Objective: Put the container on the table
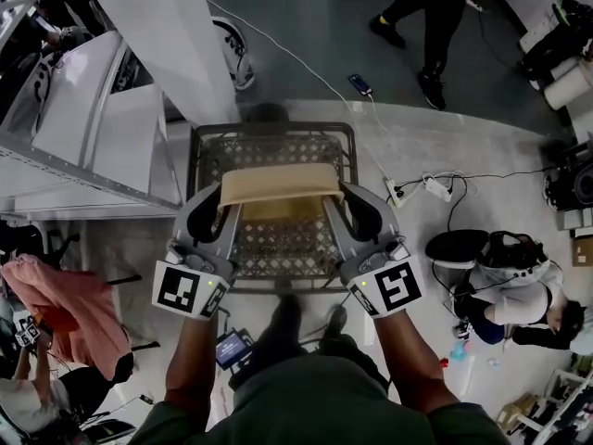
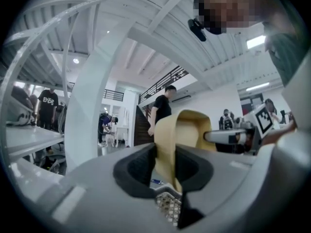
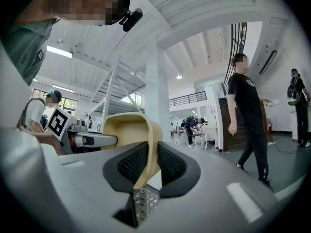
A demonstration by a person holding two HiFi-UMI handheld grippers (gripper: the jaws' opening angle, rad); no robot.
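A tan open container (image 1: 278,188) hangs between my two grippers, just above a dark mesh-topped table (image 1: 271,146). My left gripper (image 1: 219,213) is shut on the container's left rim, and in the left gripper view the tan wall (image 2: 187,130) runs up from between the black pads (image 2: 138,166). My right gripper (image 1: 345,213) is shut on the right rim, and in the right gripper view the tan wall (image 3: 129,130) sits pinched between its pads (image 3: 170,164). Both grippers point level, away from me. Whether the container's base touches the mesh is hidden.
A white sloping column (image 1: 176,35) and a white rack (image 1: 83,128) stand to the left of the table. A power strip with cables (image 1: 422,188) lies on the floor at right. People are nearby: one in pink (image 1: 65,313), one seated (image 1: 519,286), one walking (image 3: 248,115).
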